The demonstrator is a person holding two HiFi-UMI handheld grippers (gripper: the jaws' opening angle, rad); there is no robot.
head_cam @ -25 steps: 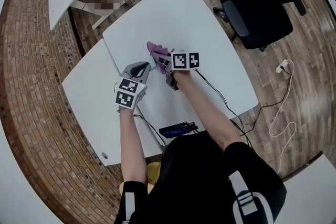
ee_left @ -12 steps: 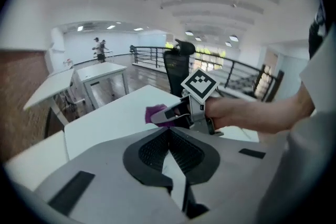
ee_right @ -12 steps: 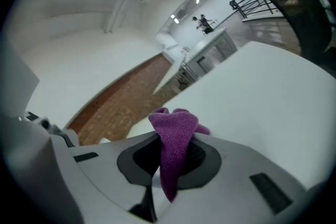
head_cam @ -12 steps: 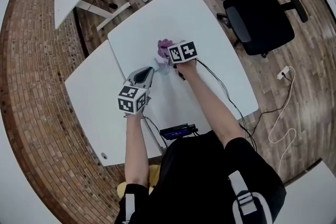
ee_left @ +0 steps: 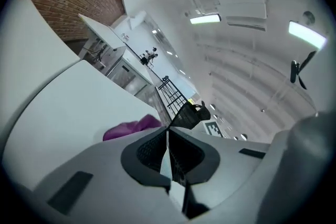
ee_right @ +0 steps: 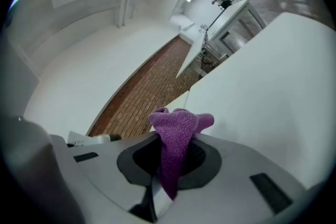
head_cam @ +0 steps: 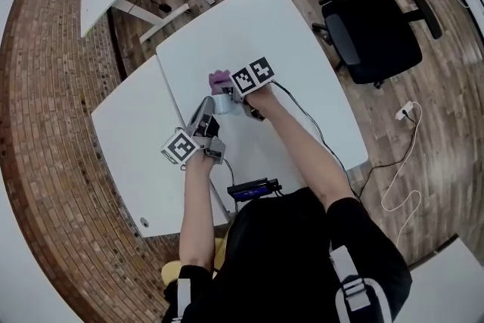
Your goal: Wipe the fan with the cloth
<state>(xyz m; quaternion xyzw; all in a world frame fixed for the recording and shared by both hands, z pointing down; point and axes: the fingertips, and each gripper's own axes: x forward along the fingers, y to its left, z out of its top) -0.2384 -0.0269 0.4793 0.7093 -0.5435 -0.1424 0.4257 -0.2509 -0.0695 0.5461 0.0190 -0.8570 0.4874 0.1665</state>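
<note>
- the left hand-held gripper (head_cam: pixel 209 108) is shown rolled over from its pose of a second earlier. its marker cube is now turned down toward the near left, and its tip is brought close to the right hand-held gripper (head_cam: pixel 227 89) over the white surface (head_cam: pixel 295 26).
- the left jaws are clenched on a thin pale sliver, taken to be part of the small fan (head_cam: pixel 221 104). the fan is held between the two tools and appears to be lifted off the surface.
- the purple cloth (ee_right: pixel 176 128) is grasped in the right jaws, bunched and standing out beyond the pads. over the last half second it has been carried leftward in the head view, and it now sits just beside the fan. whether the two are touching cannot be told.
- the roll is judged to offer a fresh face of the fan to the cloth, so the wiping is thought to be under way rather than finished.
- no brand name or wording can be read. only black-and-white square patterns are carried on the marker cubes. a dark device (head_cam: pixel 253 188) at the near edge of the surface shows a blue strip whose print is too small to make out.
</note>
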